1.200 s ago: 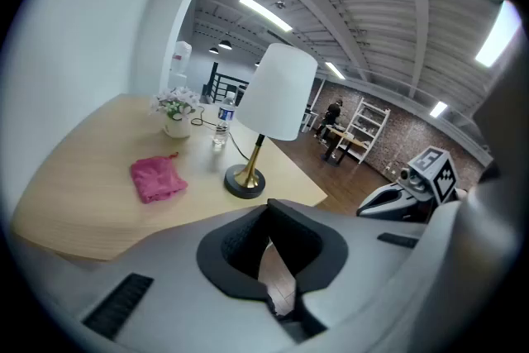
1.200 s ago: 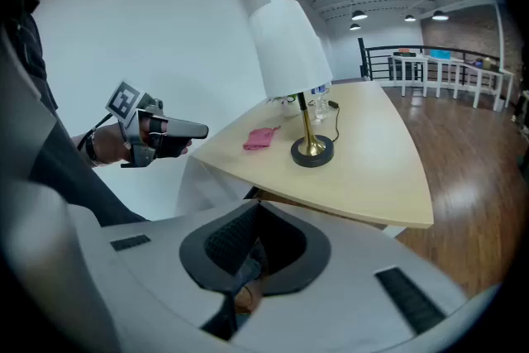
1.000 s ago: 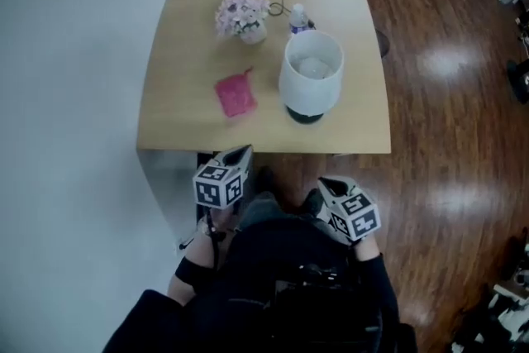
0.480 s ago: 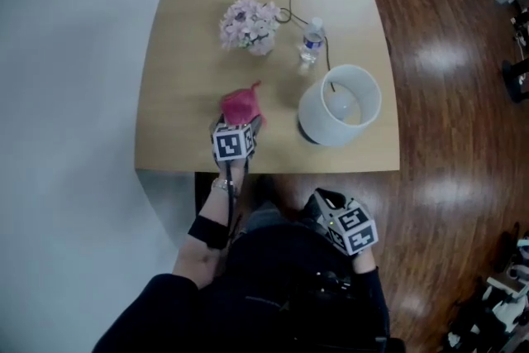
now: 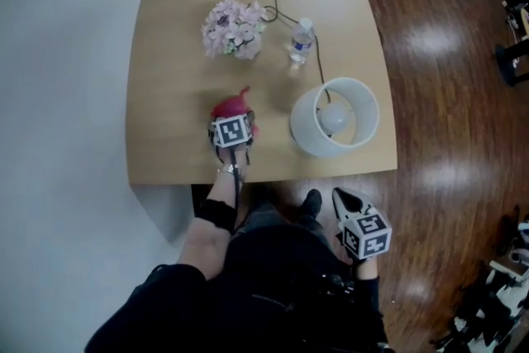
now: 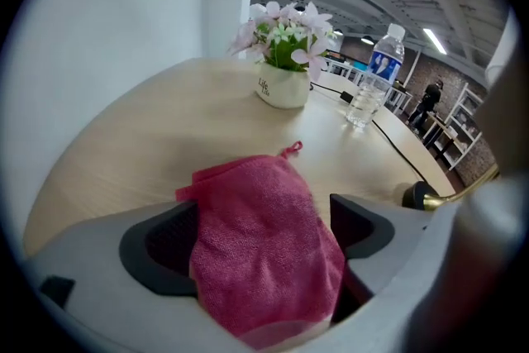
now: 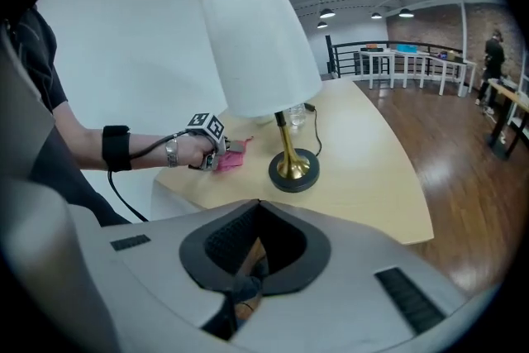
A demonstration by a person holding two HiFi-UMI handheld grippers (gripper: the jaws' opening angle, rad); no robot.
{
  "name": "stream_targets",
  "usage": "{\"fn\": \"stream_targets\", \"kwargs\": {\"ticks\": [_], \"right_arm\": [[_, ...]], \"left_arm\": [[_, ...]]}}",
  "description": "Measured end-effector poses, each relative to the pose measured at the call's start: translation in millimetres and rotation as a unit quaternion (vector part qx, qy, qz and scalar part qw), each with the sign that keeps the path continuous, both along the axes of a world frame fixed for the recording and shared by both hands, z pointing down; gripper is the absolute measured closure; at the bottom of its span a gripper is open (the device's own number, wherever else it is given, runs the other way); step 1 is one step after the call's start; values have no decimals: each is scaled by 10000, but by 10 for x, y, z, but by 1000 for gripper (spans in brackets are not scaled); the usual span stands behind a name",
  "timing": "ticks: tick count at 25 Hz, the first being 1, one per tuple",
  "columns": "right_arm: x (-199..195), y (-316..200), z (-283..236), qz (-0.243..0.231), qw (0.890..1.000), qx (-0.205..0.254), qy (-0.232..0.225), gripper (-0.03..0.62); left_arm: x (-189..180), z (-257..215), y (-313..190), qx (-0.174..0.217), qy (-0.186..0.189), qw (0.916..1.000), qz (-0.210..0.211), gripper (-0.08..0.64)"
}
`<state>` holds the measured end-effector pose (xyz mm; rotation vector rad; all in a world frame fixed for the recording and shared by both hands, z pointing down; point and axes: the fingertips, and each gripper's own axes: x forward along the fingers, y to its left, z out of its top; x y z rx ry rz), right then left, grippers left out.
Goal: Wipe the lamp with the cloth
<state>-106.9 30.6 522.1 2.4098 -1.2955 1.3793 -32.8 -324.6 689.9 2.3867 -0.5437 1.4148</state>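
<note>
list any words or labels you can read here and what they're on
"Life": on the white flower pot, seen in the left gripper view; a smaller line under it is too small to read.
Water bottle: the blue label carries print, but it is too blurred to read.
Cloth and lamp: no print visible.

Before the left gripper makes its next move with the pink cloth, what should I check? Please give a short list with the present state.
1. Cloth between left gripper jaws: ok; they have just been opening and stand wide apart.
2. Grip on cloth: not ok, the pads do not press it.
3. Lamp upright on table: ok.
4. Right gripper free: ok, shut, nothing held.
5. Bottle and flowers away from cloth: ok.
</note>
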Motion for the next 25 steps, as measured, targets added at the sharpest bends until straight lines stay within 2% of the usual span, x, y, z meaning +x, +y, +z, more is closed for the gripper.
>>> {"fn": "stream_targets", "kwargs": {"ticks": [3,8,11,13,14,18,21,25], "right_arm": [[36,31,1,91,9999,-5,42,588],[46,71,-4,164,9998,-51,48,588],[18,79,15,176,9998,-35,56,588],[-13,75,15,165,9998,-29,61,586],[-29,74,14,170,9998,-15,77,586],[-84,89,4,218,9997,-16,112,588],[-94,108,-17,324,9993,-25,174,588],[-75,105,-70,397,9988,-40,289,586]], "left_arm": [[-77,67,-81,237,-225,9995,-35,80],[-112,50,-105,376,-159,9991,101,143],[-132,79,76,-80,-55,9998,181,220],[-126,14,-53,299,67,9991,289,319],[-125,-16,-110,449,127,9983,344,338],[-162,-58,-189,393,293,9977,462,404],[-136,-251,-158,152,747,9950,645,424],[-145,-890,76,-226,1559,9816,1082,433]]}}
